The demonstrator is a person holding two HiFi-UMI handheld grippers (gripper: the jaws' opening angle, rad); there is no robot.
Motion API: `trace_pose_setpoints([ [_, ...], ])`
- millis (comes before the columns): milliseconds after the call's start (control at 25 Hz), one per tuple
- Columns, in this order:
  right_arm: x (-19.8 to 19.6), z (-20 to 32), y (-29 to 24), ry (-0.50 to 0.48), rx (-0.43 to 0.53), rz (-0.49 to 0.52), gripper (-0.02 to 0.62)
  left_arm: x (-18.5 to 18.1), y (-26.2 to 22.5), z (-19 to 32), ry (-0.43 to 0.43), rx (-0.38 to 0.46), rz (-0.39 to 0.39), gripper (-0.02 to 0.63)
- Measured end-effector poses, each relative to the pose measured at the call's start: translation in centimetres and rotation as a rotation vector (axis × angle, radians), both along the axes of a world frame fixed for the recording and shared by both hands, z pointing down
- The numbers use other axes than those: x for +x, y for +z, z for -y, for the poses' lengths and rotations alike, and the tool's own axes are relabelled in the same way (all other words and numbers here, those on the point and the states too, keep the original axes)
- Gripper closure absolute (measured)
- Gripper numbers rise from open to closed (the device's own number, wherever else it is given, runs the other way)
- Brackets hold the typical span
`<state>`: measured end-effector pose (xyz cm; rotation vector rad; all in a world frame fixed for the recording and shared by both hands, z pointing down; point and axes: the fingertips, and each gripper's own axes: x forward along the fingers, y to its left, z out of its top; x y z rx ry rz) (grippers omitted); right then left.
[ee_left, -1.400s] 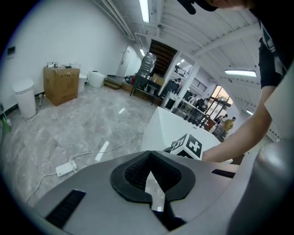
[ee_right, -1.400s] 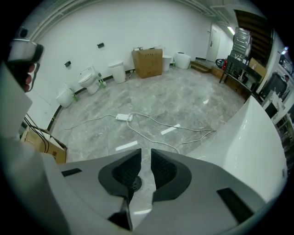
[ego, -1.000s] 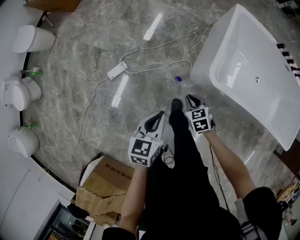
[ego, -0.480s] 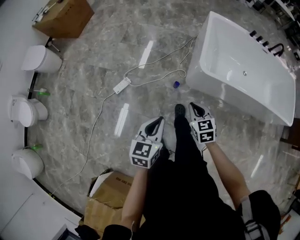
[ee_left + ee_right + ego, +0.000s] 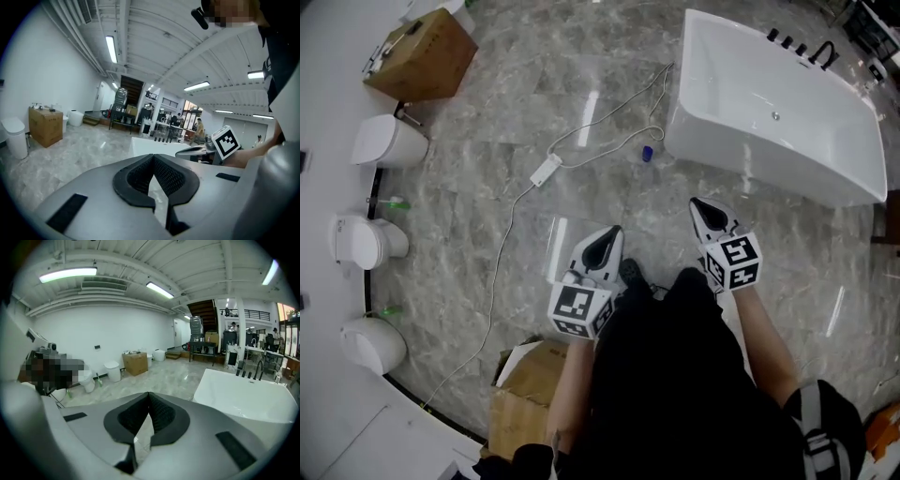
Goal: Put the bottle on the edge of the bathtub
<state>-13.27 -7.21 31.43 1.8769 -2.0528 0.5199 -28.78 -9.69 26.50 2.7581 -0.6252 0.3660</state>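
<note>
Both tools were empty: the left gripper point(image 5: 605, 240) and the right gripper point(image 5: 705, 210) each had their jaws pressed together with nothing between the pads, held out over the marble floor in front of the person's dark trousers.

The bottle point(image 5: 647, 154) sat on the floor at about 12 o'clock from the grippers, well apart from them and just beside the near left corner of the bathtub point(image 5: 750, 171), which lay at roughly 1 o'clock.

The likeliest trouble was at the pickup. With the jaws closed, a reach would only nudge the bottle and could send it skidding on the polished stone or under the tub's curve. A loop of cable point(image 5: 662, 132) lay close to it at 12 o'clock, running back to a power strip point(image 5: 546, 170) at 11 o'clock, so a foot or jaw could snag it. The tub's rim looked narrow and glossy, so a bottle set off-centre might slide off.

The bottle showed only as a small blue spot, and neither its long axis nor its heading could be read
</note>
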Motion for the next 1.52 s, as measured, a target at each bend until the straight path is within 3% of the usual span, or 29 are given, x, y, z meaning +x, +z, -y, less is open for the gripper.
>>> trace_pose_setpoints([
  [360, 3.5, -11.3, -9.5, -0.02, 0.192, 0.035, 0.581, 4.1, -5.3, -7.9, 0.007, 0.072, -0.083, 0.594],
  [560, 5.5, -18.4, -12.8, -0.066, 0.242, 0.046, 0.581, 6.9, -8.3, -14.1, 0.007, 0.105, -0.101, 0.594],
  [800, 8.1, -24.6, -13.3, -0.084, 0.271, 0.088, 0.581, 9.2, -9.1, -20.7, -0.019, 0.122, -0.087, 0.594],
  [1080, 8.6, -27.9, -13.3, -0.12, 0.275, 0.097, 0.581, 10.3, -9.4, -24.5, -0.046, 0.128, -0.09, 0.594],
  [1520, 8.4, -29.1, -14.1, -0.126, 0.295, 0.107, 0.581, 11.1, -10.0, -25.5, -0.045, 0.144, -0.086, 0.594],
])
